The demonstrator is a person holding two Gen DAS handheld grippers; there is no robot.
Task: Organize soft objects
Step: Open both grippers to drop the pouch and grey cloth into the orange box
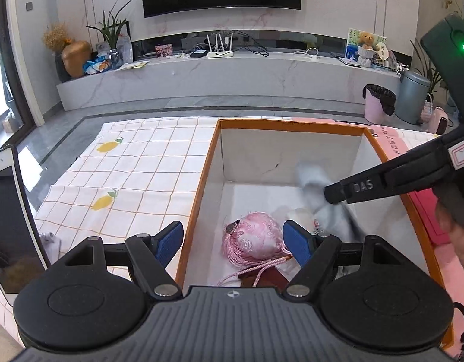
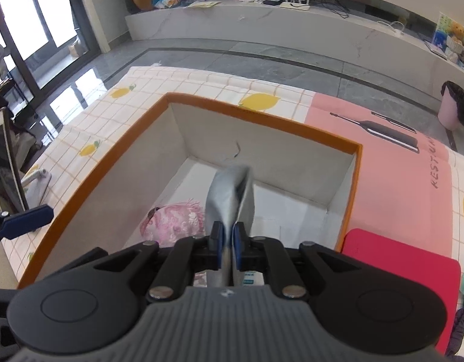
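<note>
An orange-rimmed cardboard box (image 1: 201, 181) (image 2: 247, 114) stands open on the table. A pink patterned pouch (image 1: 256, 241) (image 2: 174, 220) with a pink cord lies on its floor, next to a white packet (image 1: 301, 215). My left gripper (image 1: 233, 241) is open wide above the pouch and holds nothing; its left pad hangs outside the box's left wall. My right gripper (image 1: 334, 193) (image 2: 228, 235) reaches into the box from the right. Its jaws stand a narrow way apart, and a grey cloth (image 1: 313, 187) (image 2: 228, 193) hangs between them, blurred while the gripper looks sharp.
A lemon-print checked tablecloth (image 1: 135, 163) covers the table left of the box, with a pink printed mat (image 2: 391, 163) on the right. A red pad (image 2: 397, 259) lies by the box's right wall. A screen on a stand (image 1: 8, 226) rises at the left edge.
</note>
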